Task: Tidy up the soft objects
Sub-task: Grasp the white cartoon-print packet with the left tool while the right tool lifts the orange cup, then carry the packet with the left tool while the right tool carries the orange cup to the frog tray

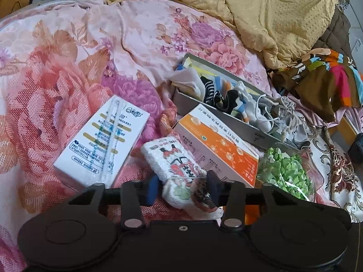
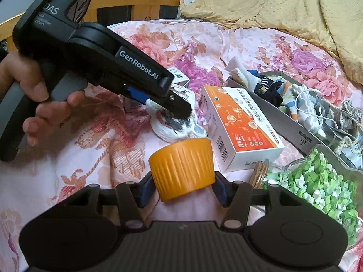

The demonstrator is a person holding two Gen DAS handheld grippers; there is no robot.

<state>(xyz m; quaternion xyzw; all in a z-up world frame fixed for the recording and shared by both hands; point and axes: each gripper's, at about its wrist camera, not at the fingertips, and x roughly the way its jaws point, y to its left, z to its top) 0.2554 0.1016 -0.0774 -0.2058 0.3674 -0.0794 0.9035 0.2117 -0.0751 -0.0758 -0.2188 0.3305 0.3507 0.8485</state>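
Here the left gripper [image 1: 182, 189] pinches one white printed towel [image 1: 179, 170]; the right gripper [image 2: 182, 189] clamps one ribbed orange cup [image 2: 181, 170].

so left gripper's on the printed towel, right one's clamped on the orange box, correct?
Not quite. The left gripper is on the printed towel, but the right gripper has the orange cup between its fingers, not the orange box. The box lies untouched on the bedspread beyond the cup. The right wrist view shows it.
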